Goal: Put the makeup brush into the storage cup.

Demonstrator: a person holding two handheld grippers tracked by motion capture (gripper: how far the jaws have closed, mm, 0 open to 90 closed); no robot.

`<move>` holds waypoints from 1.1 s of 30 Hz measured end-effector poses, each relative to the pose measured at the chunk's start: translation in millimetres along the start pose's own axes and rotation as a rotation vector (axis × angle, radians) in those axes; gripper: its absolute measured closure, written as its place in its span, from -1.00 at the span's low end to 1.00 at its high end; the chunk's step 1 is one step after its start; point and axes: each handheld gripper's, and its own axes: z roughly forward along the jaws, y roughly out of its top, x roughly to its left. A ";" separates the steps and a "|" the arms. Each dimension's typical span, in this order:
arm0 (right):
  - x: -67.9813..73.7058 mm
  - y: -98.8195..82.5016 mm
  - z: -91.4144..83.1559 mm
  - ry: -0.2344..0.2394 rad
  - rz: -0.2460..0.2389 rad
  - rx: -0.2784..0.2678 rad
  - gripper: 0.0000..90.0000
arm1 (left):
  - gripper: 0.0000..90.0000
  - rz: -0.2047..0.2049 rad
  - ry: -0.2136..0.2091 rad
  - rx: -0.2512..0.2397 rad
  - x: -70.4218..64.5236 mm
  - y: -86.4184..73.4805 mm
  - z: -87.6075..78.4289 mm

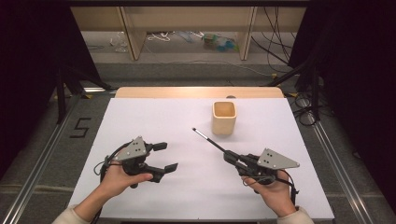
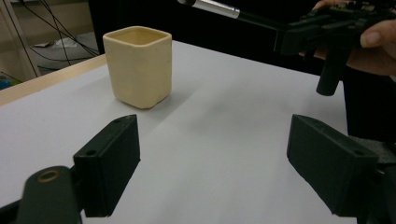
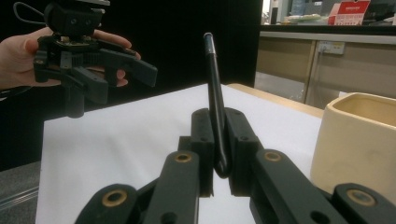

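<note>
The pen (image 1: pixel 208 138) is what we hold here, pinched near its butt end between the pressed-together jaws of the right gripper (image 1: pixel 229 155), with its silver tip slanting toward about ten o'clock in the high view, above the white table (image 1: pixel 154 121) and just short of the cream cup (image 1: pixel 224 117). In the right gripper view the pen (image 3: pixel 215 102) rises nearly straight out of the jaws (a grip low on the barrel), which we judge leaves most of its length free to go tip-first into the cup's open mouth. The cup stands upright at roughly eleven o'clock from that gripper, near but not touching the pen. Our left gripper (image 1: pixel 167 156) hovers well apart at the cup's seven o'clock, jaws spread wide with nothing between them; in its own view it looks toward the cup (image 2: pixel 138 65), so we take it as waiting, perhaps ready to steady the cup if needed. By our count: one pen, one cup, two grippers, each in one hand (image 1: pixel 119 179).
</note>
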 end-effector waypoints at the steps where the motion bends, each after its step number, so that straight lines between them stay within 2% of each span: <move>1: -0.4 -0.2 1.6 0.000 -0.008 -0.024 0.87 | -0.60 -0.005 -0.007 -0.010 -0.3 1.5 1.1; 2: -1.3 0.3 1.9 -0.015 -0.034 -0.029 0.87 | -0.60 -0.017 -0.003 -0.020 -1.4 2.6 2.3; 4: 0.9 0.9 1.2 -0.002 -0.010 0.001 0.87 | -0.60 -0.021 -0.002 -0.027 -2.0 3.6 3.9; 6: -0.5 0.9 3.0 -0.004 -0.040 -0.015 0.87 | -0.60 -0.033 -0.007 -0.033 -3.5 5.7 9.9; 9: 1.1 0.5 4.8 -0.006 -0.034 -0.024 0.87 | -0.59 -0.035 -0.011 -0.033 -4.8 7.1 14.4; 11: 2.9 0.6 4.2 -0.001 -0.011 -0.012 0.87 | -0.58 -0.037 -0.018 -0.037 -5.7 9.1 18.3; 12: 1.5 0.9 5.3 -0.004 -0.035 -0.032 0.87 | -0.58 -0.040 -0.028 -0.040 -5.9 10.9 20.9; 13: 1.6 1.0 5.9 0.005 -0.034 -0.041 0.87 | -0.57 -0.039 -0.030 -0.043 -6.2 12.0 22.4; 14: 1.6 1.2 5.9 0.008 -0.035 -0.040 0.87 | -0.57 -0.040 -0.023 -0.045 -7.0 13.6 24.4; 15: 3.3 1.3 5.2 0.012 -0.015 -0.028 0.87 | -0.57 -0.035 -0.032 -0.051 -7.5 15.8 27.4; 16: 2.6 1.7 5.5 0.009 -0.030 -0.033 0.87 | -0.56 -0.043 -0.031 -0.054 -8.3 16.8 29.1; 18: 3.3 1.8 4.9 0.005 -0.023 -0.025 0.87 | -0.56 -0.042 -0.035 -0.057 -8.6 18.2 31.4; 20: 3.8 1.5 4.8 0.022 -0.002 -0.026 0.87 | -0.53 -0.048 -0.049 -0.059 -10.4 21.6 37.3; 22: 3.7 1.6 4.4 0.019 -0.003 -0.021 0.87 | -0.53 -0.051 -0.051 -0.060 -11.0 22.3 39.1; 23: 1.6 1.8 5.5 0.015 -0.032 -0.048 0.87 | -0.52 -0.055 -0.052 -0.067 -11.6 23.7 42.4; 25: 2.4 2.3 4.6 0.017 -0.019 -0.037 0.87 | -0.51 -0.060 -0.053 -0.075 -11.7 25.0 45.0; 30: 2.0 2.2 5.7 0.020 -0.025 -0.047 0.87 | -0.46 -0.080 -0.062 -0.092 -9.7 26.7 49.2; 32: 2.3 2.4 6.0 0.022 -0.023 -0.046 0.87 | -0.43 -0.107 -0.061 -0.103 -10.0 26.6 51.5; 33: 2.6 2.8 5.7 0.020 -0.025 -0.039 0.87 | -0.42 -0.102 -0.068 -0.108 -9.4 26.8 52.8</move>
